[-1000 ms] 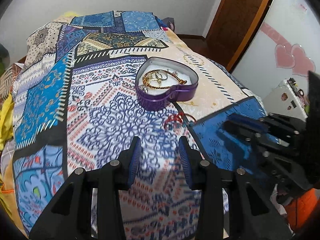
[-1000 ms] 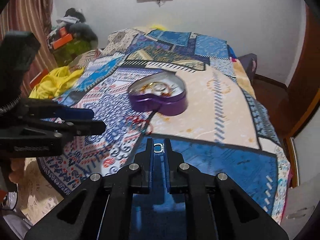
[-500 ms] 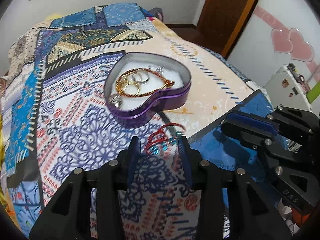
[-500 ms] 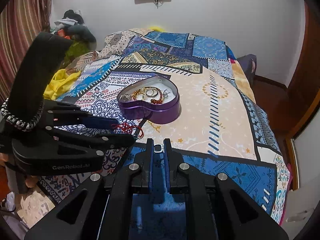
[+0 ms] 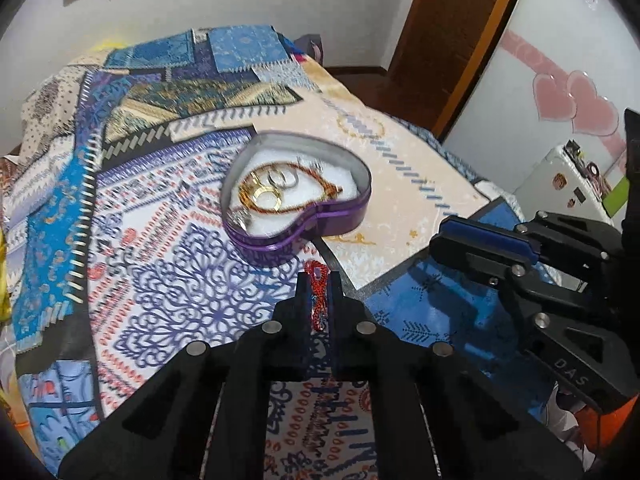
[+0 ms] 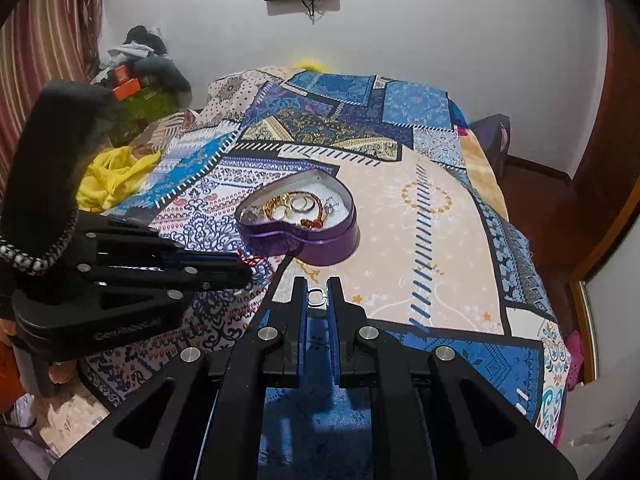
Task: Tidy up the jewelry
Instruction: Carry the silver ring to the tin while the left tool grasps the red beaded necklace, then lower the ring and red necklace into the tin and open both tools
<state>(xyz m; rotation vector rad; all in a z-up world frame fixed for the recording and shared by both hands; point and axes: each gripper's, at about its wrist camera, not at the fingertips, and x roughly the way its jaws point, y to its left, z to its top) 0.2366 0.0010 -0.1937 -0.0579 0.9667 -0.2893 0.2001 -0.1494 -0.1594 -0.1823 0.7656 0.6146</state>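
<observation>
A purple heart-shaped tin (image 5: 340, 212) sits on the patterned bedspread and holds gold bangles and rings on a white pad; it also shows in the right wrist view (image 6: 332, 240). My left gripper (image 5: 319, 280) is shut on a red beaded bracelet (image 5: 318, 296), just in front of the tin. In the right wrist view the left gripper (image 6: 244, 266) shows the red bracelet (image 6: 248, 260) at its tips. My right gripper (image 6: 317, 286) is shut on a small silver ring (image 6: 317, 296), to the right of the left one.
The bedspread (image 6: 420, 200) covers the whole bed. Yellow cloth (image 6: 112, 176) and piled clutter lie off the bed's left side. A wooden door (image 5: 456, 40) and a white appliance with heart stickers (image 5: 568, 96) stand at the right.
My left gripper has moved forward to the red bracelet and shut on it. My right gripper has stayed shut on the ring and has barely moved.
</observation>
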